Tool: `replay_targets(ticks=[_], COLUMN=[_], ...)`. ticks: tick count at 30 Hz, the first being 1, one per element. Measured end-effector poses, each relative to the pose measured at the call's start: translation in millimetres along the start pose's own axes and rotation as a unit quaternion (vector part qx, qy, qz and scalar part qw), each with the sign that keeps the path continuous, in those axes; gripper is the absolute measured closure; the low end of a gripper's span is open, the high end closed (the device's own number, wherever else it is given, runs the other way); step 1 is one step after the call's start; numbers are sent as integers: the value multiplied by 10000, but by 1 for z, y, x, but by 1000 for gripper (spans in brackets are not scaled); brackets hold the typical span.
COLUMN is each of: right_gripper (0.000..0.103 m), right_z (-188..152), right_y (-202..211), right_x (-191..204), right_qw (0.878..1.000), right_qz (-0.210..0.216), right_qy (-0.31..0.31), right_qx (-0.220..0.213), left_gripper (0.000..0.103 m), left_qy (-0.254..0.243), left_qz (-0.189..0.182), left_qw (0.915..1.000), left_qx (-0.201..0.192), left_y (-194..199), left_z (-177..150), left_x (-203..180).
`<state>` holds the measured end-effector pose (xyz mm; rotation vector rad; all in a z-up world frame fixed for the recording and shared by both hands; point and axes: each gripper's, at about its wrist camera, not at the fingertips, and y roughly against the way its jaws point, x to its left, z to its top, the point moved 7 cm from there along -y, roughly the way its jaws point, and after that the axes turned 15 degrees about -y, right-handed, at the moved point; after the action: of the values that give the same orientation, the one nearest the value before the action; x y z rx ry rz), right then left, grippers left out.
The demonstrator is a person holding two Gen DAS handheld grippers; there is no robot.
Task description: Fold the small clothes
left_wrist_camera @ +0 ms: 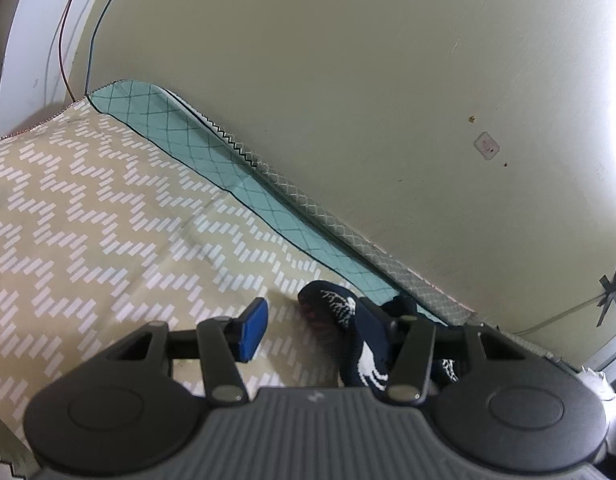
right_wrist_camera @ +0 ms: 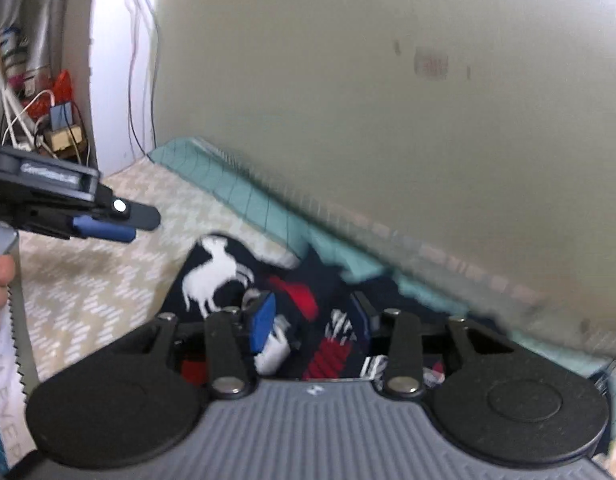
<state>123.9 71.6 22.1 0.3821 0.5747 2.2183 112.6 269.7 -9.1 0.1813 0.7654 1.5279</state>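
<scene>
Both grippers, jaws spread wide, are hovering over a navy reindeer-patterned sock (right_wrist_camera: 244, 280) on the chevron bedspread (left_wrist_camera: 88, 208); apparently the pickup step, calling for closing on an edge.

The left gripper (left_wrist_camera: 312, 326) and right gripper (right_wrist_camera: 316, 320) are gripping nothing.

2 claws (left_wrist_camera: 308, 328) (right_wrist_camera: 316, 320), 1 navy patterned garment (right_wrist_camera: 212, 280), 1 beige zigzag cloth (left_wrist_camera: 88, 208), 1 teal quilted cloth (left_wrist_camera: 212, 156).

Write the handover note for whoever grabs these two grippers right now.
Left gripper: open, holding nothing, low over the garment's edge.
Right gripper: open, holding nothing, directly over the garment.
Dark blue patterned garment (white deer, red patches): bunched on the beige zigzag cloth, beside the teal quilted strip along the wall.
Done: no tidy fold visible.
Left: grasp, spread flat, fold.
</scene>
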Motion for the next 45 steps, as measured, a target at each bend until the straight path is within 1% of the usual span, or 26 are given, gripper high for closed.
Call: replay_targets(ticks=[2, 5, 7, 9, 11, 12, 13, 14, 15, 16, 19, 21, 23, 24, 25, 27, 29, 31, 33, 35, 36, 37, 38, 39, 41, 45], right_gripper=[70, 74, 74, 74, 75, 81, 103, 103, 103, 103, 103, 103, 103, 103, 103, 103, 103, 103, 101, 82, 64, 54, 48, 44, 44, 44], right_z=[5, 9, 19, 28, 28, 26, 25, 29, 38, 51, 68, 70, 63, 58, 51, 36, 16, -8, -35, -56, -60, -59, -58, -58, -66, -93], right_y=[2, -16, -38, -65, -95, -106, -113, -114, -108, -97, -64, -45, -29, -21, -11, 10, 28, 36, 38, 42, 51, 65, 82, 97, 127, 167], right_x=[23, 41, 34, 21, 6, -1, -8, -11, -10, -7, 12, 18, 4, -7, -24, -56, -87, -111, -120, -127, -134, -140, -147, -155, -170, -185], right_qw=[9990, 9972, 9977, 9963, 9901, 9860, 9823, 9808, 9811, 9786, 9546, 9500, 9470, 9467, 9488, 9524, 9500, 9515, 9552, 9544, 9542, 9536, 9523, 9504, 9481, 9592], right_qz=[178, 240, 146, -43, -281, -359, -409, -332, -89, 313, 1383, 1683, 1713, 1645, 1459, 961, 488, 14, -309, -411, -476, -542, -569, -603, -691, -972], right_qy=[398, 686, 473, 79, -194, -363, -587, -859, -1170, -1573, -2445, -2487, -2624, -2702, -2764, -2888, -3084, -3075, -2921, -2886, -2908, -2950, -2997, -3042, -3074, -2632], right_qx=[-38, 194, 464, 860, 1360, 1586, 1729, 1719, 1539, 1290, 993, 859, 713, 607, 456, 195, 41, 77, 369, 639, 525, 267, -25, -228, -440, -362], left_gripper=[54, 54, 54, 54, 54, 54, 54, 54, 54, 53, 54, 53, 53, 53, 53, 53, 53, 52, 51, 51, 50, 50, 49, 49, 49, 49], left_qy=[-37, -27, 38, 44, 15, 3, -2, -2, 1, 8, 8, 8, 27, 34, 35, -14, -154, -405, -693, -1043, -1253, -1508, -1754, -1947, -2071, -1944], left_qz=[11, 61, 65, 52, 51, 45, 39, 34, 26, 20, 18, 62, 74, 80, 81, 61, 27, -9, -74, -215, -232, -145, 3, 125, 217, 221], left_qw=[10000, 10000, 10000, 10000, 10000, 9999, 9999, 9999, 9999, 9999, 9998, 9998, 9998, 9998, 9998, 9999, 9998, 9991, 9976, 9943, 9918, 9884, 9844, 9807, 9776, 9796], left_qx=[-48, -66, -51, -52, -80, -91, -98, -103, -110, -126, -186, -175, -165, -157, -152, -138, -119, -91, -50, 9, 43, 68, 99, 146, 292, 453], left_y=[2, 3, 3, 3, 5, 5, 5, 6, 6, 7, 10, 11, 10, 10, 10, 9, 8, 5, 1, -4, -6, -8, -11, -14, -19, -5], left_z=[1, 1, 1, 2, 3, 4, 4, 5, 5, 5, 7, 6, 6, 6, 6, 5, 4, 3, -1, -6, -9, -13, -17, -22, -27, -36], left_x=[-2, -1, 1, 2, 0, 0, 0, 0, 0, 0, -1, 0, 1, 1, 1, -3, -9, -20, -33, -49, -56, -63, -68, -72, -74, -69])
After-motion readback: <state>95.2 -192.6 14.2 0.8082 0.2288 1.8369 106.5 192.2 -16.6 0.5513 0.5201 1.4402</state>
